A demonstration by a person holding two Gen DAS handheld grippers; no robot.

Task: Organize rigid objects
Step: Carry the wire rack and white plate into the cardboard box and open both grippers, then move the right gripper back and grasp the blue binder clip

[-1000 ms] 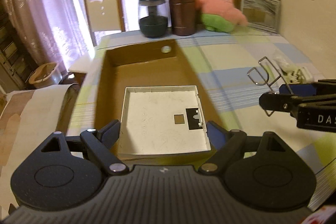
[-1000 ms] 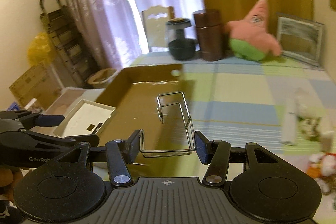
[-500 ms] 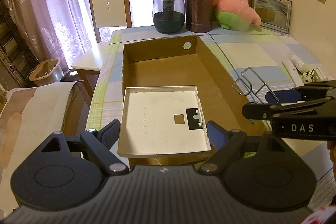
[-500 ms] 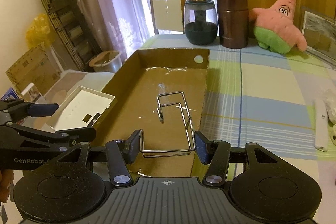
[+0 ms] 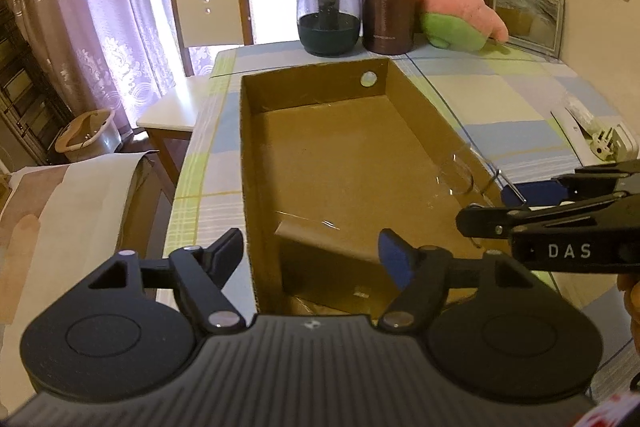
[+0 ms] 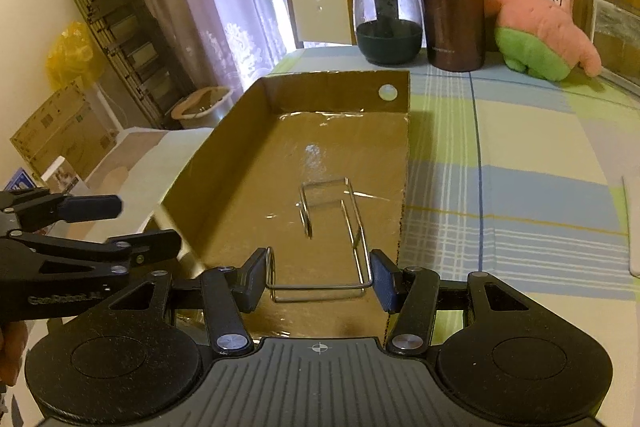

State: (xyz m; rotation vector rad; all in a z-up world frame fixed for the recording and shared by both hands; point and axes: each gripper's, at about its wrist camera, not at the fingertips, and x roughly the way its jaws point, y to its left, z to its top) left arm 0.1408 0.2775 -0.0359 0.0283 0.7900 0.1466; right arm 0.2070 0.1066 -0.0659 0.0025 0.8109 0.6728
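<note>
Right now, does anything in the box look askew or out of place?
Yes. At the near end of the cardboard box a flat panel sits tilted, one edge raised off the floor and blurred. The wire rack in the right gripper looks fine.

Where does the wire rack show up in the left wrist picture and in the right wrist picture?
Left wrist: the wire rack shows faintly at right, over the cardboard box's right wall, ahead of the right gripper.
Right wrist: lower centre, clamped between that gripper's pads, reaching out over the box floor.
Shared landmark: the round hole in the cardboard box's far wall, seen in both views.
</note>
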